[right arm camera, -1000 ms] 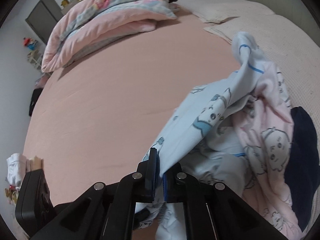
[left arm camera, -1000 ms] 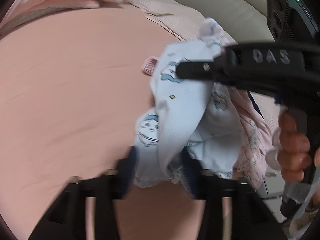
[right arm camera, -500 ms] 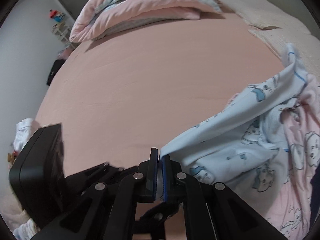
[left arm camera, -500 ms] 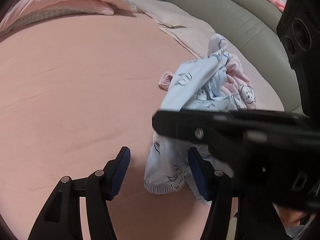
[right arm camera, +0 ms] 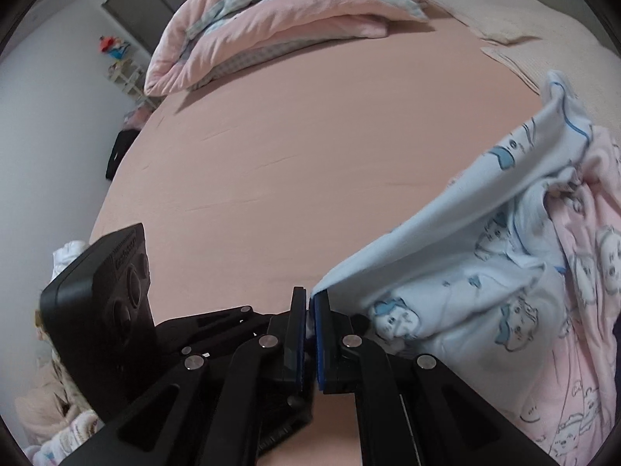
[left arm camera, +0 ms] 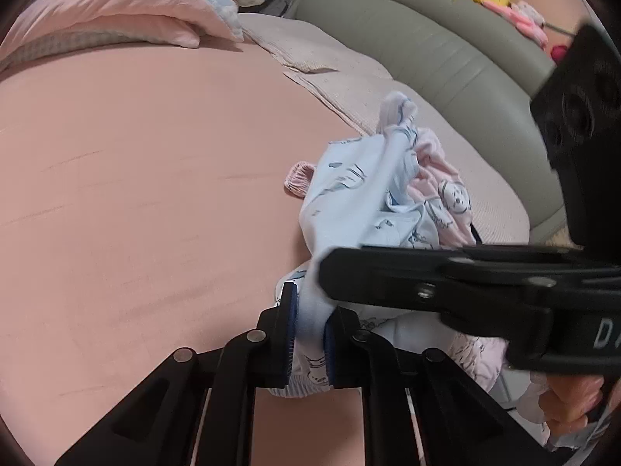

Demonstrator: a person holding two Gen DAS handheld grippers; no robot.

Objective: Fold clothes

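Near the right side of the pink bed sheet (left arm camera: 136, 202), a light blue printed garment (left arm camera: 357, 202) lies bunched on top of a pink printed garment (left arm camera: 446, 190), both close to the beige blanket (left arm camera: 349, 77) and the grey padded headboard (left arm camera: 427, 39) on the far right. No container shows in either view. At the far end of the bed sits a folded pink and checked duvet (right arm camera: 279, 19).

The left gripper (left arm camera: 310, 334) points down at the near edge of the blue garment, its jaws closed tight on a fold of that cloth, which bulges out between the blue pads. The right gripper (right arm camera: 309, 334) reaches in from the right, crossing just above the left one, with its jaws pressed together on a corner of the same blue garment (right arm camera: 446, 248); from that pinch the cloth stretches taut up and away toward the heap. A person's hand (left arm camera: 570, 400) grips the right tool's handle at the lower right edge.
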